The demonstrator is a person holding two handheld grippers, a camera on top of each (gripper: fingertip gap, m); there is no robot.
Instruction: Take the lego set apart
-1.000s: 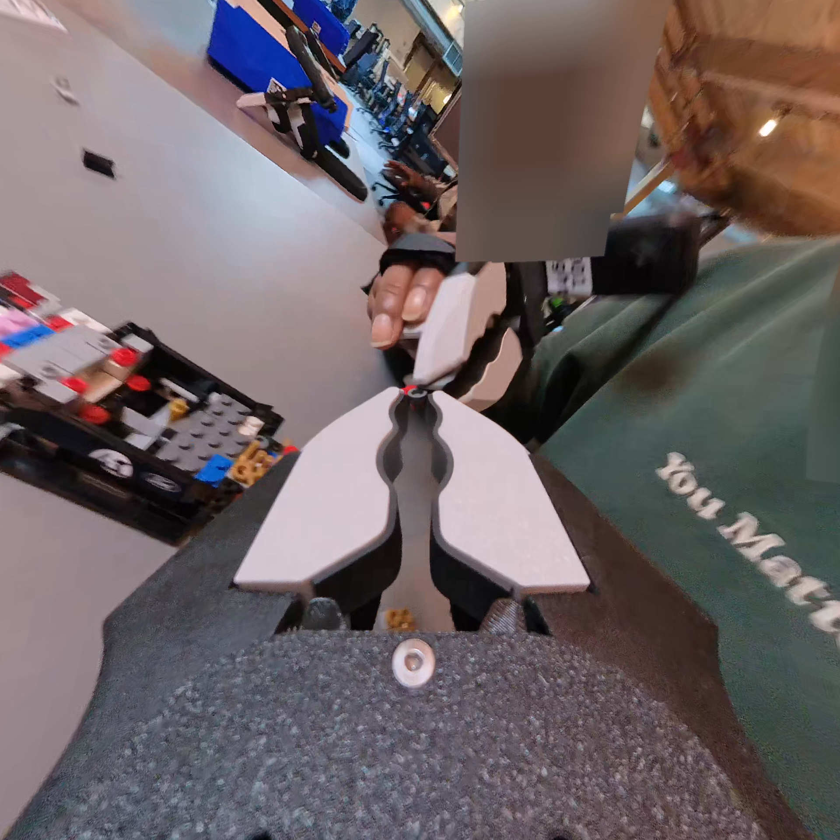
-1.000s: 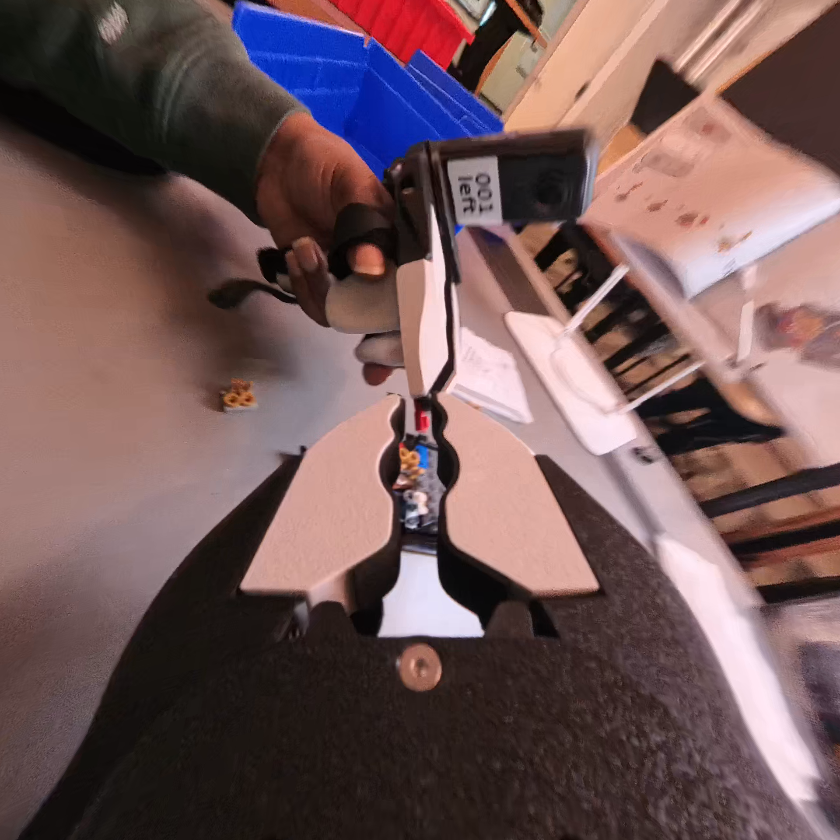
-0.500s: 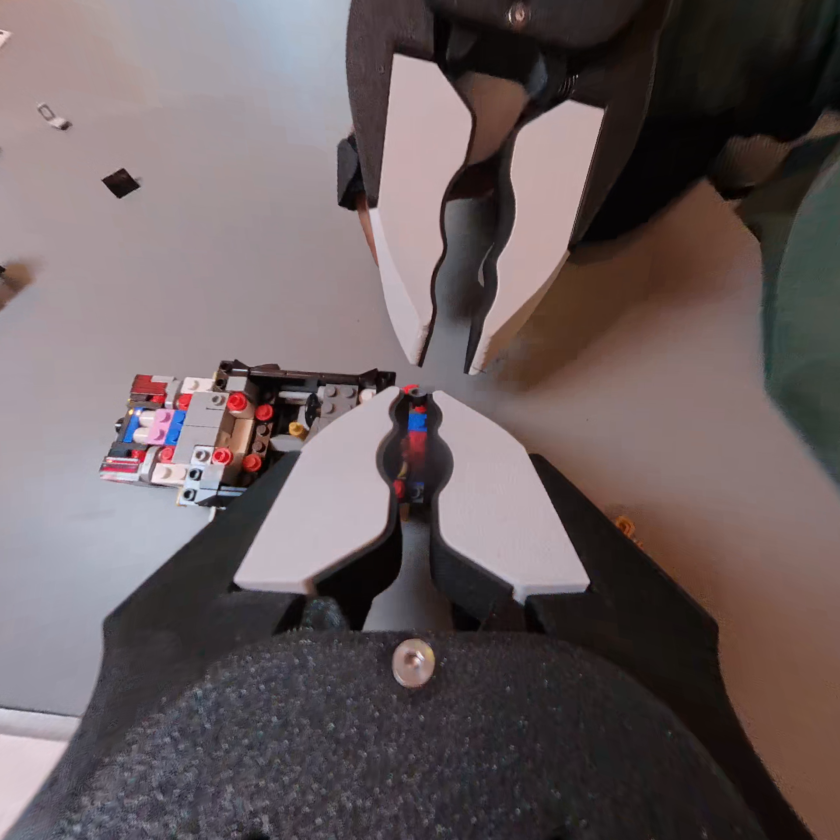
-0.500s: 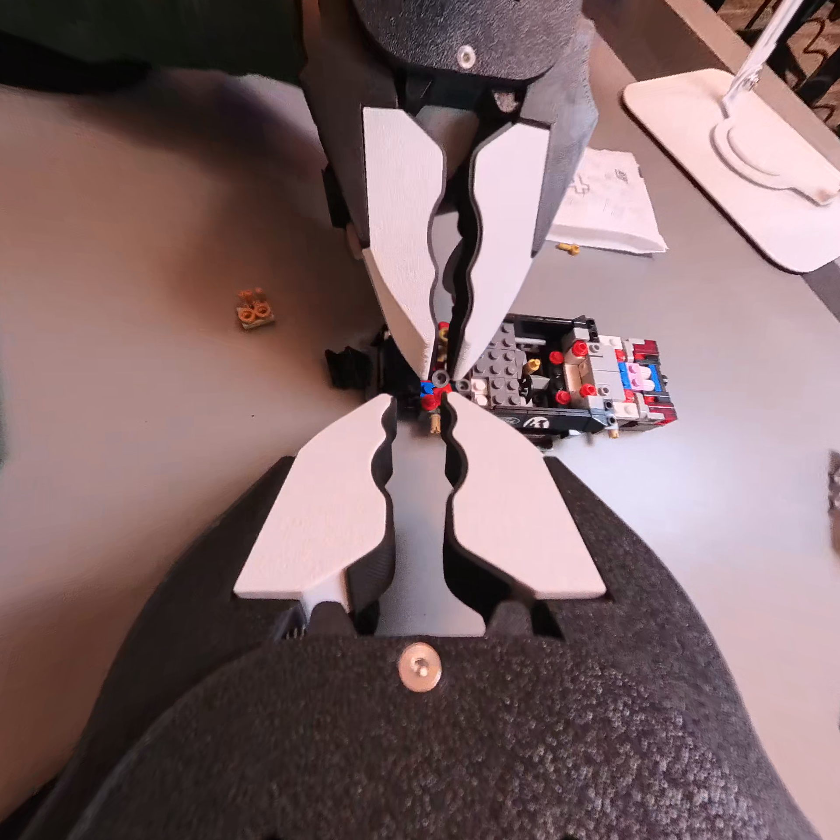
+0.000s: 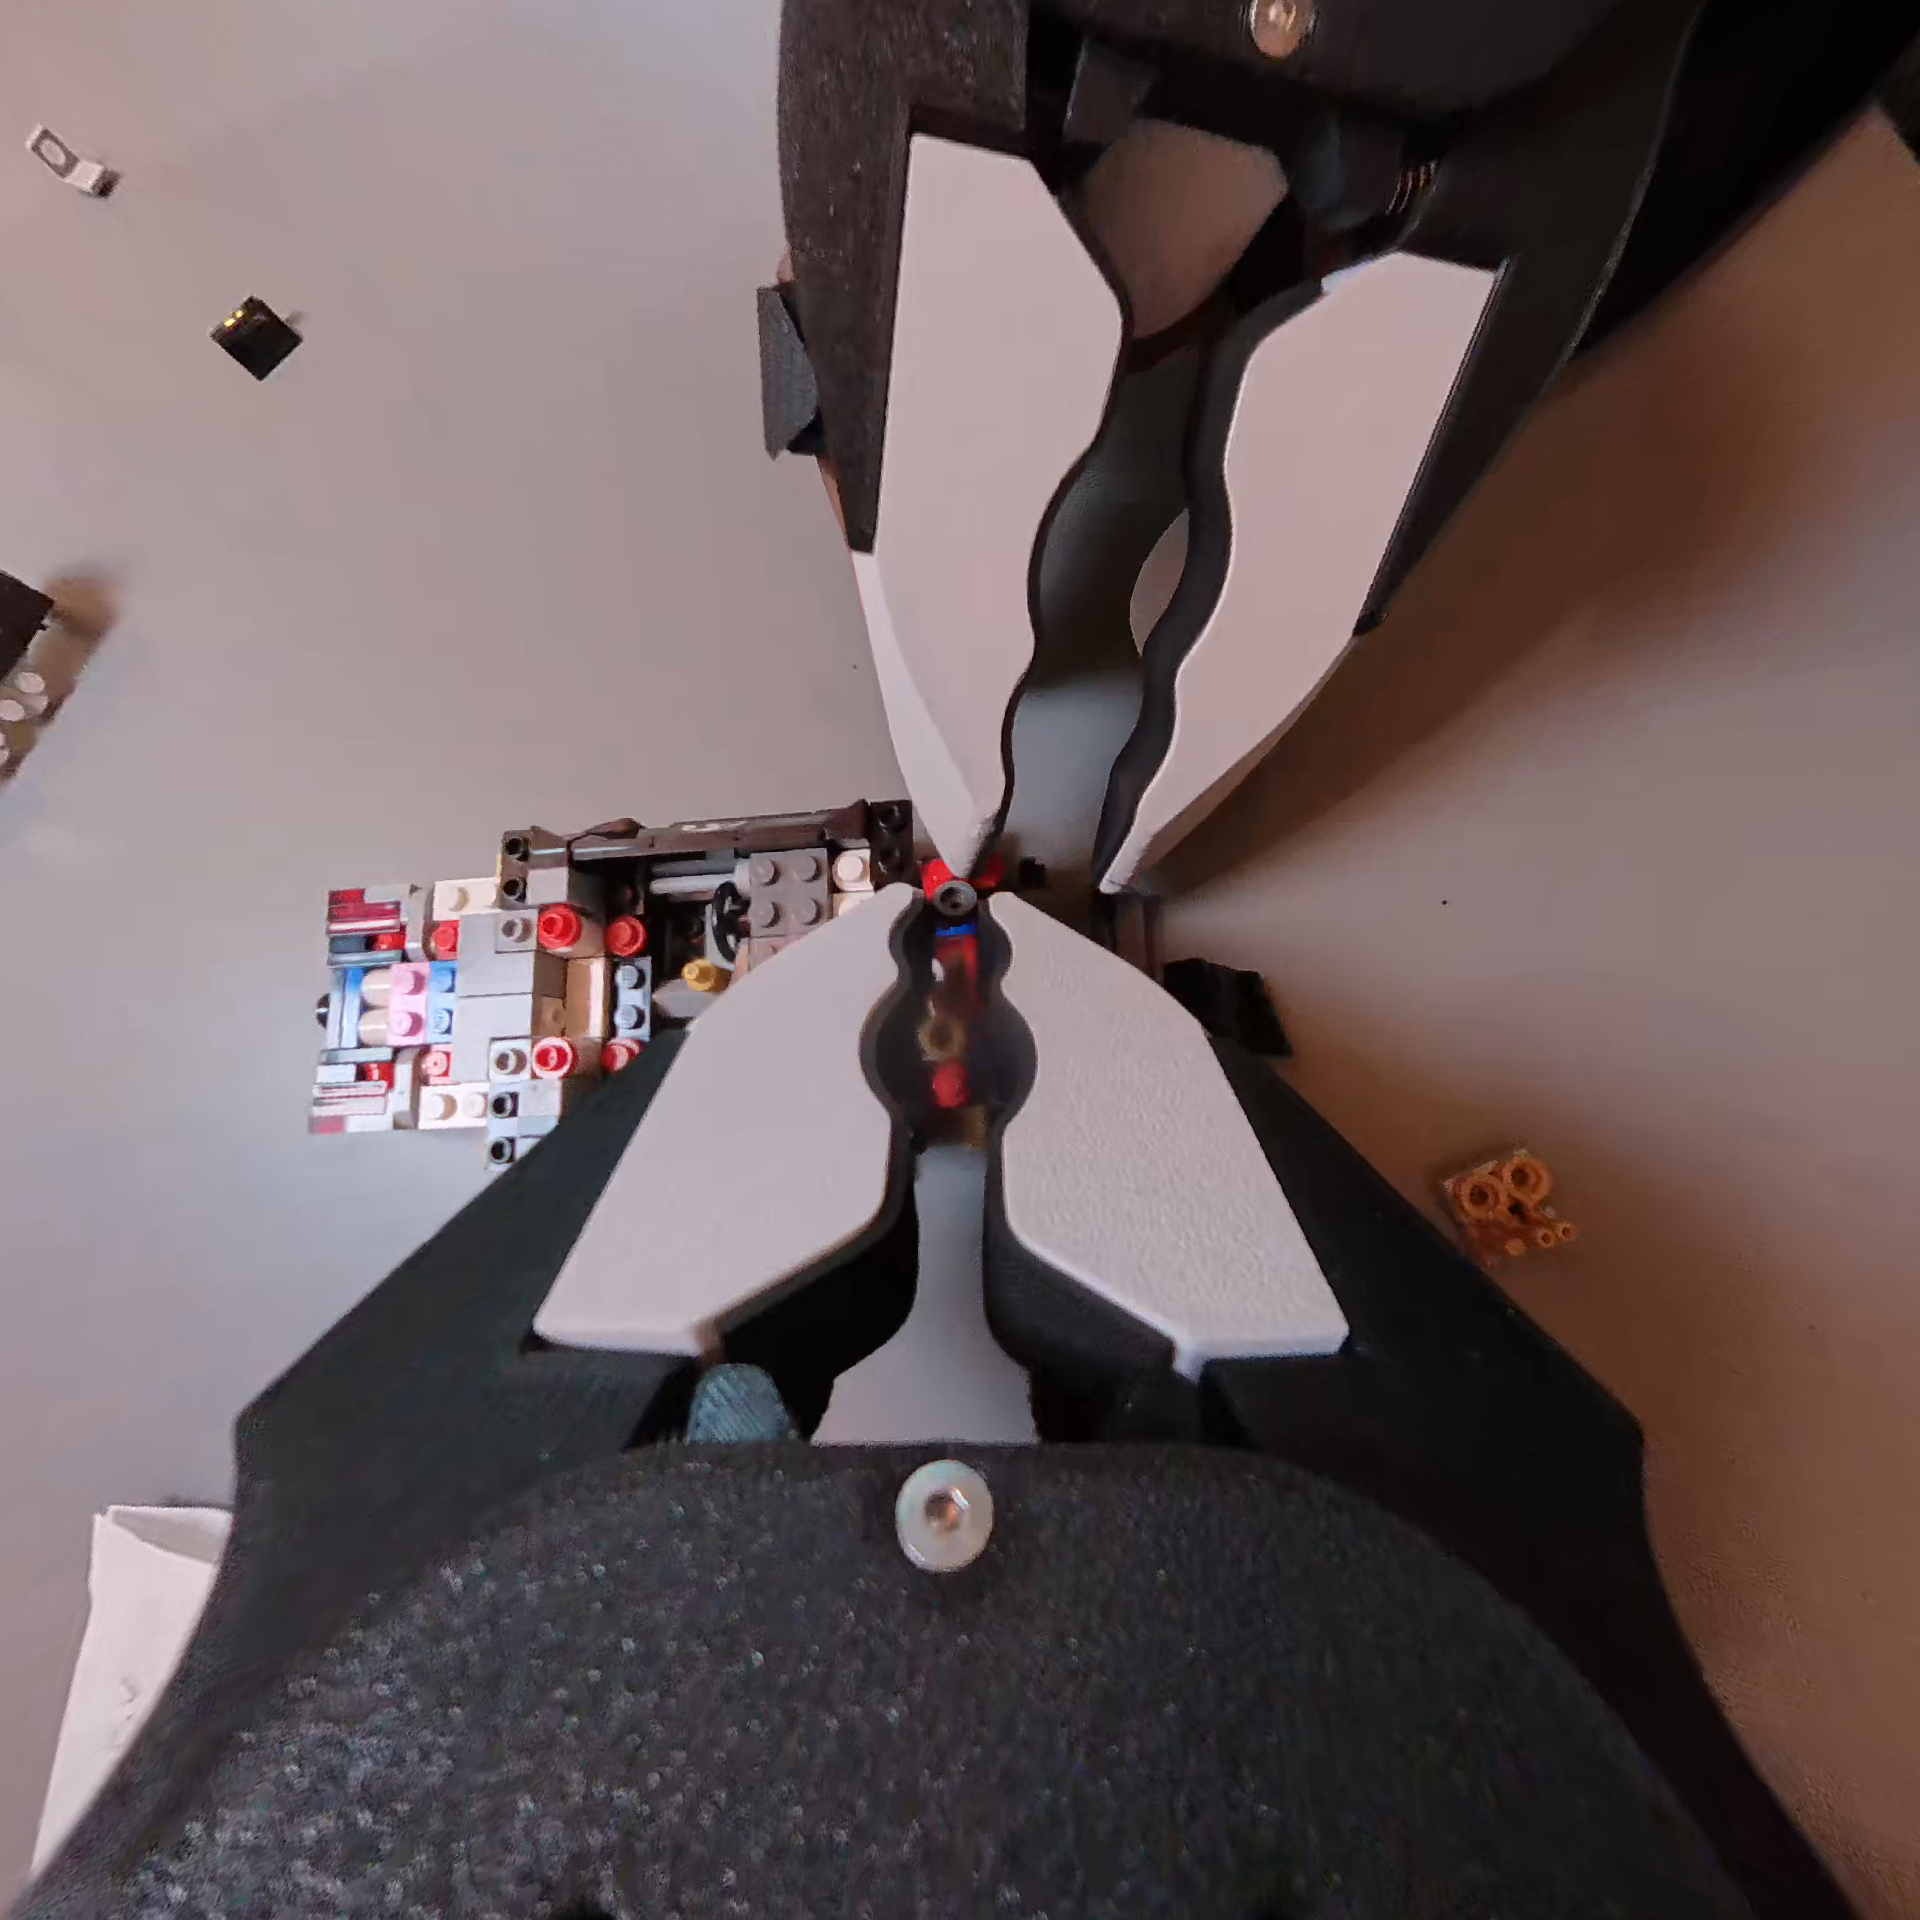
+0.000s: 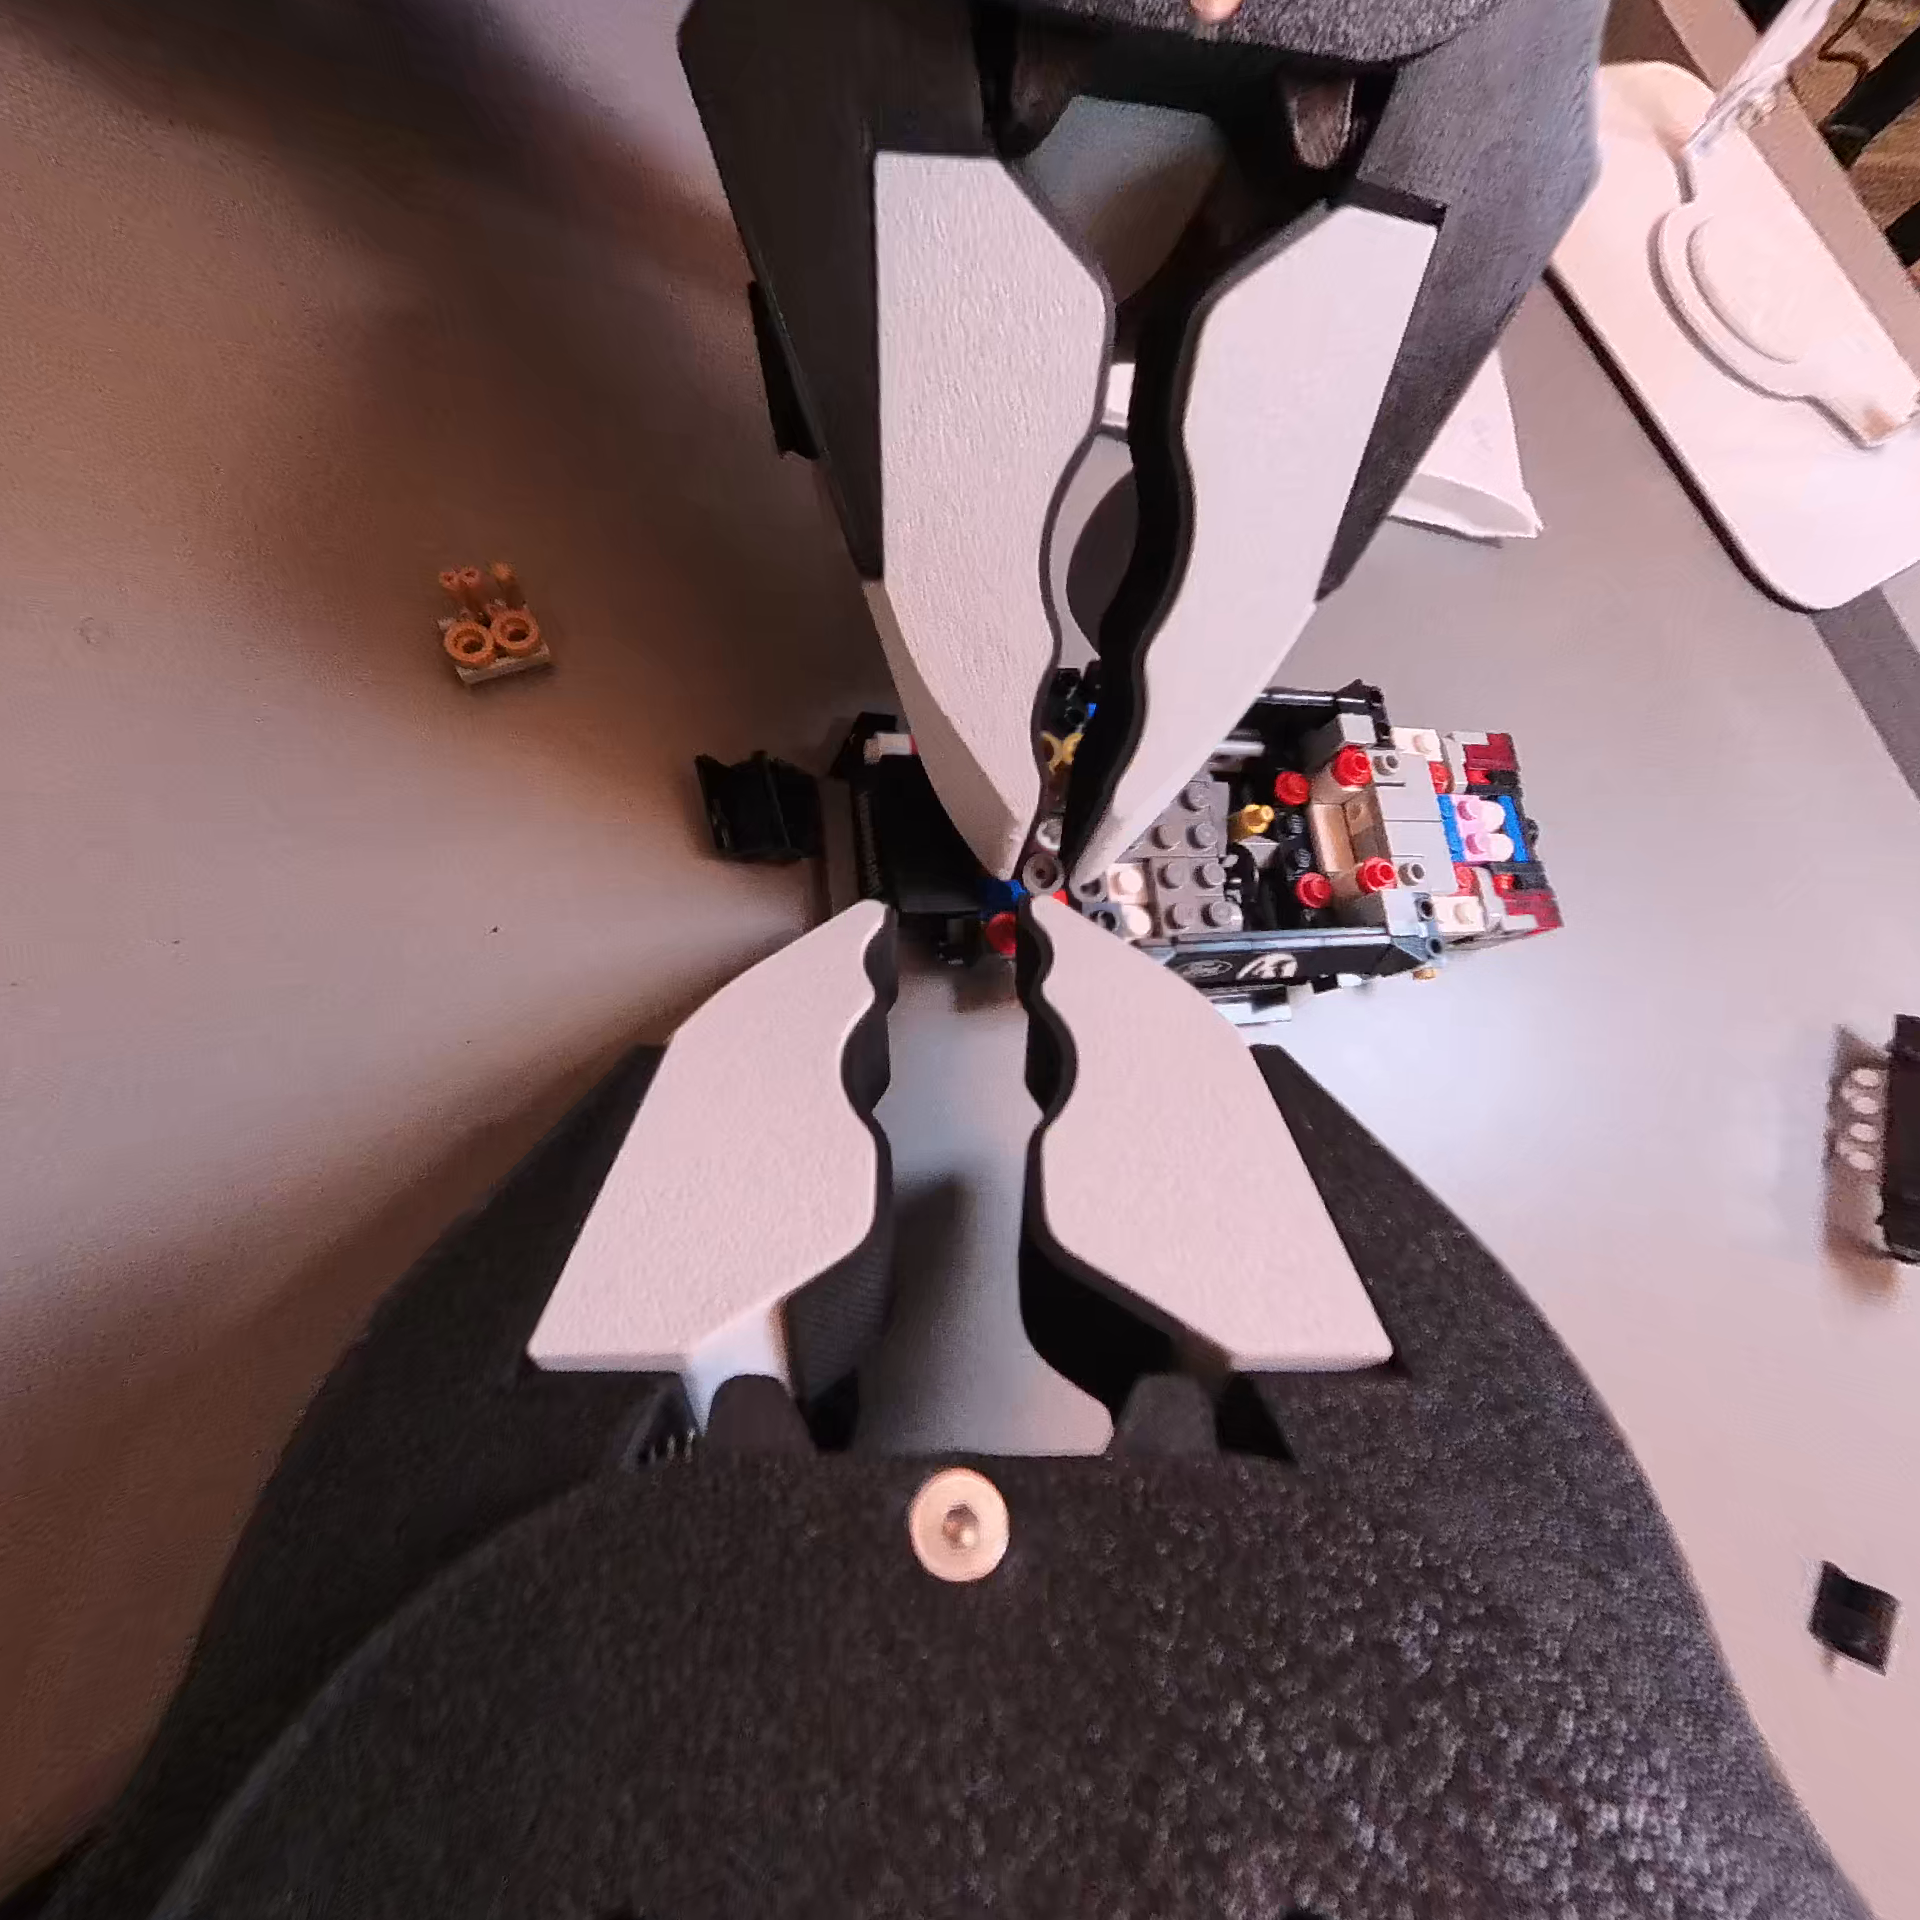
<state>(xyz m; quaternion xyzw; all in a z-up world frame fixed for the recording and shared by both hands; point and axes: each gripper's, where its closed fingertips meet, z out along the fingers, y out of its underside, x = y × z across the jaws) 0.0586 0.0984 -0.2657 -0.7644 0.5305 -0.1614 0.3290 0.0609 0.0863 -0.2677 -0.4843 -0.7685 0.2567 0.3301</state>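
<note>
A partly stripped lego car (image 5: 488,997) lies on the grey table and also shows in the right wrist view (image 6: 1351,852). My left gripper (image 5: 951,899) is shut on a small red and grey lego piece (image 5: 948,891) at its very tips, just above the car's near end. In the right wrist view the left gripper (image 6: 1044,857) comes down from the top with that piece (image 6: 1039,871). My right gripper (image 6: 956,914) is open, tip to tip with the left one; one finger touches the piece. It also shows in the left wrist view (image 5: 1039,862).
A tan piece with orange rings (image 5: 1507,1205) (image 6: 488,634) and a black piece (image 5: 1226,1003) (image 6: 753,805) lie loose near the car. A black tile (image 5: 255,335), a white paper (image 6: 1475,468), a white stand base (image 6: 1766,312) and a black-and-white part (image 6: 1870,1143) lie farther off. The grippers are tip to tip, or close to it.
Both grippers have swung down from the air to just above the car. The right gripper has opened wider. The left gripper stays shut on the small piece.
</note>
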